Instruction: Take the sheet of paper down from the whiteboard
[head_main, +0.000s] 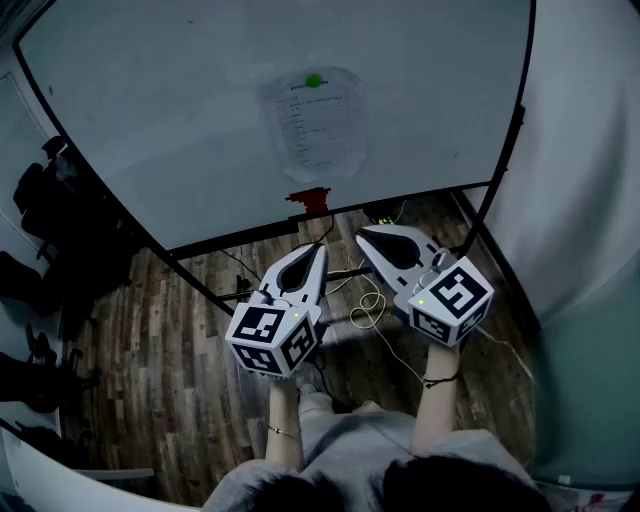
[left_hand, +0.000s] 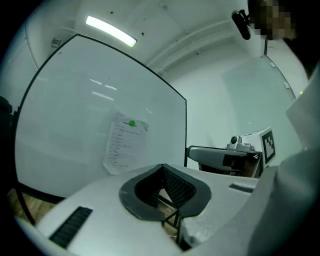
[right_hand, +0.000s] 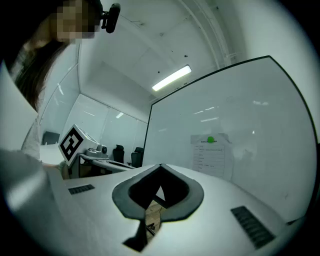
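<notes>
- I see my left gripper (head_main: 320, 246) at the near left, held level and pointing at the whiteboard (head_main: 170, 120); its two jaws are pressed together at the tips and there is nothing between them.
- In the left gripper view only a small gap shows behind the closed tips, and through it I see floor, not a held thing.
- My right gripper (head_main: 363, 236) sits just beside it on the right, also level, with its jaws fully together and nothing gripped.
- The two grippers are side by side, near each other but apart, their tips angled slightly toward one another.
- The sheet of paper (head_main: 313, 122) is up on the whiteboard, far ahead of both grippers and roughly centred between them; neither gripper touches it.
- A round green magnet (head_main: 313, 81) pins the sheet at its top edge.
- The sheet carries lines of print that are too small for me to read, and its lower edge looks a little curled.
- A small red object (head_main: 308, 200) sits at the lower edge of the board, below the sheet; I cannot tell what it is.
- Under the grippers is a wooden floor (head_main: 170, 330) with a loose pale cable (head_main: 372, 306) lying on it.
- Dark chairs (head_main: 40, 205) stand at the far left, beside the board.
</notes>
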